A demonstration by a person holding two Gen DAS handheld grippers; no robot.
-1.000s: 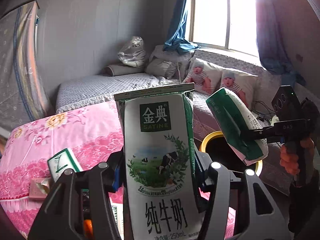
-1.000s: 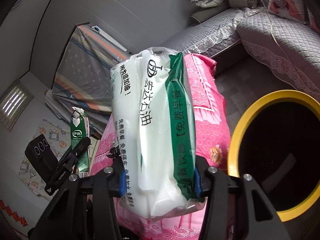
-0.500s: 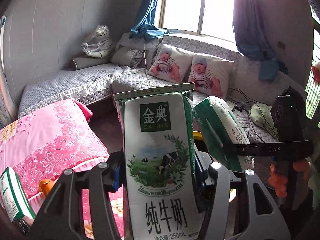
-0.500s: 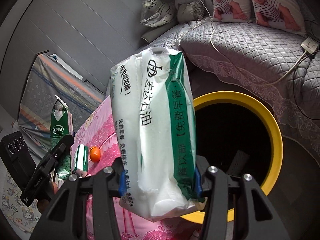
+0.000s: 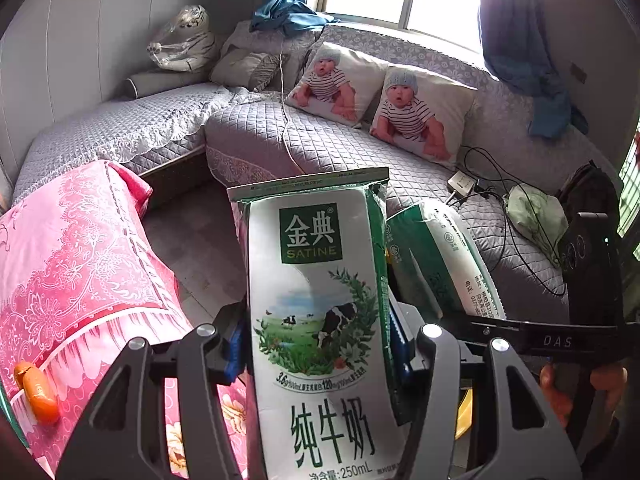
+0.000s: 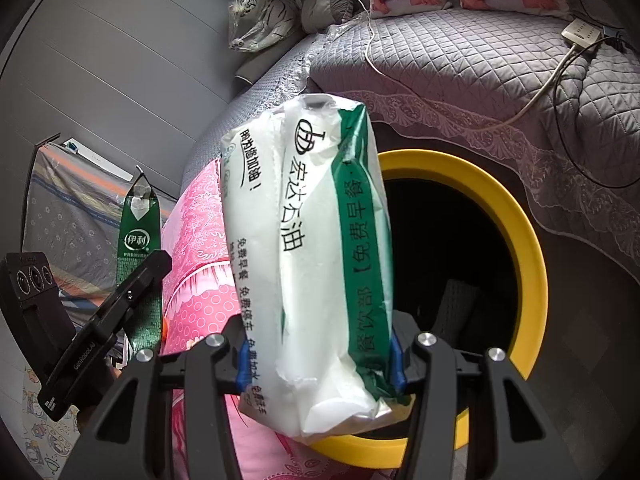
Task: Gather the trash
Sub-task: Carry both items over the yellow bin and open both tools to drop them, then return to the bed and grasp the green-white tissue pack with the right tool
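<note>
A green and white milk carton (image 5: 320,300) stands upright between the pads of my left gripper (image 5: 316,344), which is shut on it. My right gripper (image 6: 320,364) is shut on a white and green plastic pack (image 6: 312,240). That pack hangs over the near left side of a yellow-rimmed black bin (image 6: 524,240). In the left wrist view the pack (image 5: 440,256) sits just right of the carton, with a sliver of yellow rim (image 5: 464,412) below. The right wrist view shows the carton (image 6: 138,240) and the left gripper (image 6: 120,304) at the far left.
A pink flowered cloth (image 5: 72,264) covers the surface at the left, with an orange piece (image 5: 36,388) on it. A grey quilted sofa (image 5: 320,140) with printed pillows wraps around behind the bin. A power strip (image 6: 580,32) and cables lie on it.
Both views have swung from the pink cloth toward the sofa and bin. The bin's opening now fills more of the right wrist view. The pack has come closer beside the carton.
</note>
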